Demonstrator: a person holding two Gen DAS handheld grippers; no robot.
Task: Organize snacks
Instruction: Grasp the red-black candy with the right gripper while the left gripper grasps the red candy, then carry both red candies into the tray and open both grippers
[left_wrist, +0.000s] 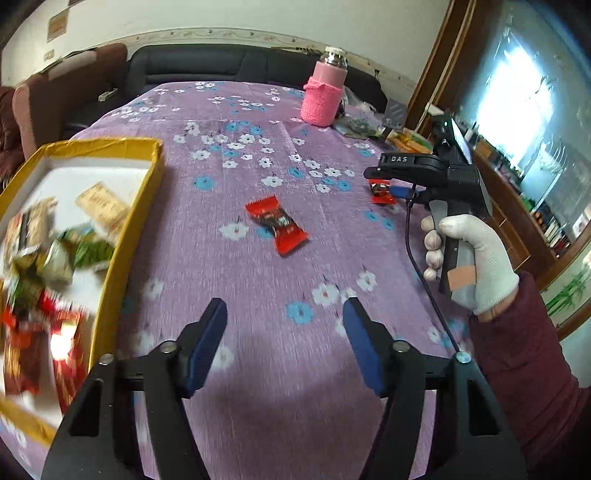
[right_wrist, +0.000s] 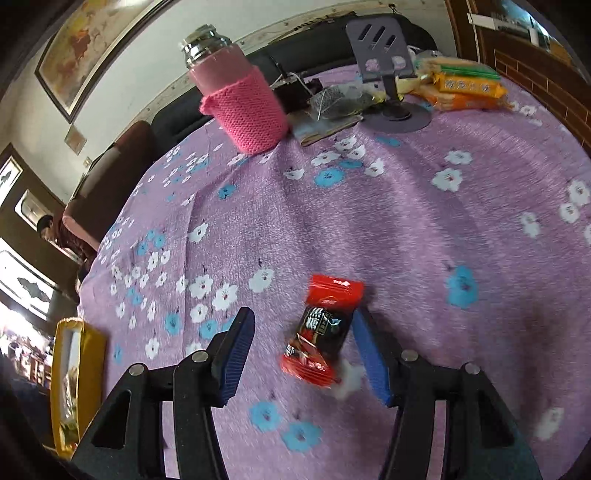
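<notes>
Two red candies out on the worktop (left_wrist: 258, 332), which is covered by a purple floral cloth. Red candy (left_wrist: 277, 225) lies flat mid-worktop, tilted diagonally, ahead of the left tongs (left_wrist: 284, 347) and clear of them. Second red candy (right_wrist: 320, 334) sits between the fingers of the right tongs (right_wrist: 303, 354), close against the right-hand blue pad, well apart from the left-hand one; cannot tell if it touches the pad. Looks to be lying on the cloth, not lifted.

Left tongs: wide open, nothing between the pads, hovering over bare cloth. Right tongs: wide open too, not clamped on the candy. In the left wrist view the right tongs (left_wrist: 388, 184) show from the side with the second red candy just under the tips, held by a white-gloved right hand (left_wrist: 469, 258) with a dark red sleeve.

Yellow box (left_wrist: 122, 236) at the left edge of the worktop, white inside, holds a blurred pile of wrapped snacks (left_wrist: 48, 266): red, green and tan packets. It is well apart from both candies.

Far side: pink bottle (right_wrist: 240, 99) in a knitted pink sleeve with metal cap, upright. Beside it a grey phone stand (right_wrist: 388, 74), orange biscuit packs (right_wrist: 465, 88) and some crumpled clutter. Dark sofa (left_wrist: 221, 64) behind the worktop.
</notes>
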